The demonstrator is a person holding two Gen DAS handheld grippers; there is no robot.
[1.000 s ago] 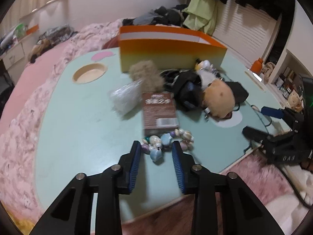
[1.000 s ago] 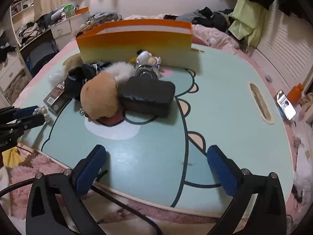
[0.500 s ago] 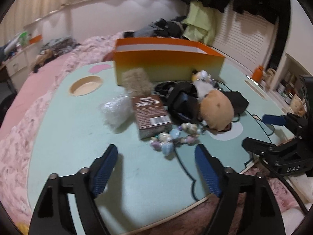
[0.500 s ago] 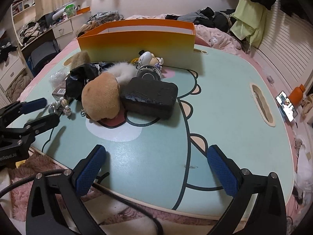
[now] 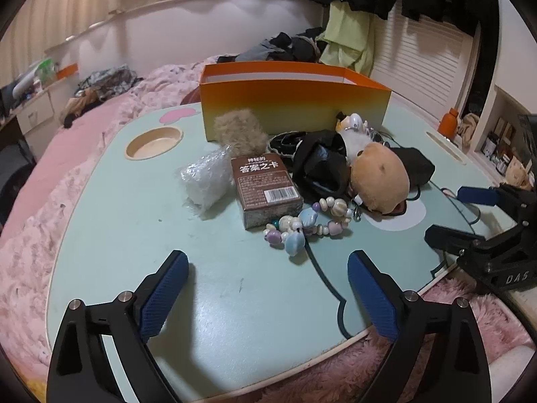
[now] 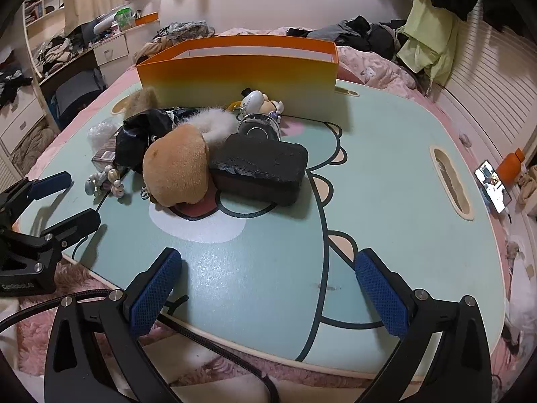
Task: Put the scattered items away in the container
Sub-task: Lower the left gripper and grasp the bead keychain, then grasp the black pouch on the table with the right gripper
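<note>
An orange box stands at the far side of the mint table; it also shows in the right wrist view. In front lie a bead bracelet, a brown card box, a clear plastic bundle, a furry tan ball, a tan plush and black items. My left gripper is open and empty, just short of the bracelet. My right gripper is open and empty over the near edge, short of a black case and the plush.
A round cup recess sits at the table's far left and a slot at its right. Pink bedding surrounds the table. A phone and an orange bottle lie right of it. A cable runs along the near edge.
My left gripper opened wide and drew back from the bead bracelet, which stays on the table. The right gripper stayed open and shifted slightly.
</note>
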